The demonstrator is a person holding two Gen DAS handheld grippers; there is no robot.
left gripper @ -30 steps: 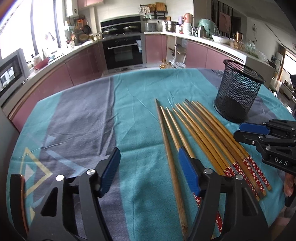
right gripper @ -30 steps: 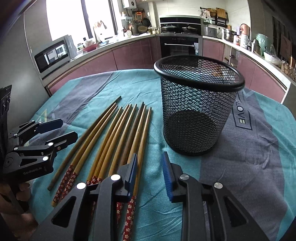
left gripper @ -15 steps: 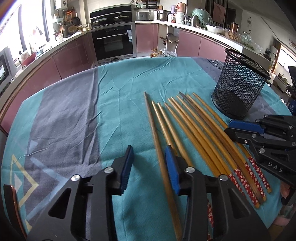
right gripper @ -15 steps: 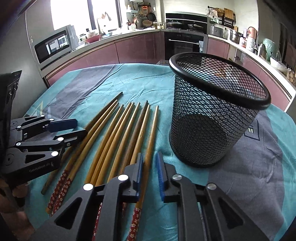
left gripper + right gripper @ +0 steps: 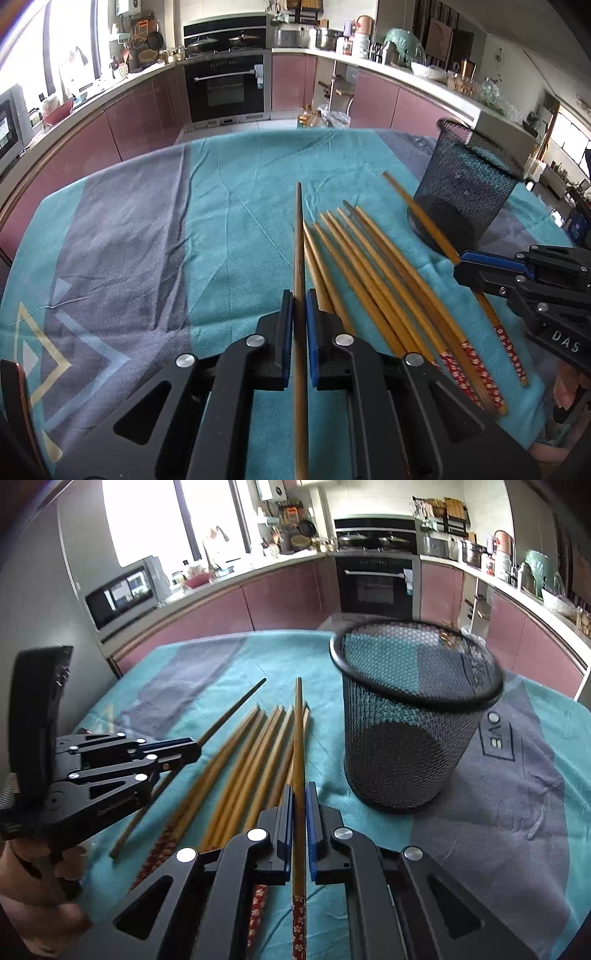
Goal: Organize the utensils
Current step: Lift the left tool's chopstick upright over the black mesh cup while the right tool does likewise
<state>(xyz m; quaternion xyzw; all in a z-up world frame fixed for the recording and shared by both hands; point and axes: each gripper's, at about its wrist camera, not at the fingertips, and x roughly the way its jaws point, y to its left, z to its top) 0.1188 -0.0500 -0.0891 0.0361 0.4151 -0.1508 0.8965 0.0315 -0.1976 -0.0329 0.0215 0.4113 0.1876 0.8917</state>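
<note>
With open tablecloth point(image 5: 229, 206) ahead, the left gripper point(image 5: 299, 306) clamps a plain chopstick point(image 5: 299, 236) and the right gripper point(image 5: 299, 801) a red-handled chopstick point(image 5: 299, 731), both pointing away, beside the mesh holder point(image 5: 406, 738).

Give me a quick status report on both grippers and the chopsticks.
Left gripper shut on dark chopstick. Right gripper shut on red-handled chopstick. Other chopsticks on tablecloth. Mesh cup upright, nothing blocking.

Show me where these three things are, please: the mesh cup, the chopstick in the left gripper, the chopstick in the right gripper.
mesh cup point(image 5: 402, 746): right wrist view, front wall.
plain chopstick point(image 5: 299, 236): left wrist view, bare shaft ahead of the pads.
red-ended chopstick point(image 5: 298, 738): right wrist view, wooden shaft ahead of the pads.
</note>
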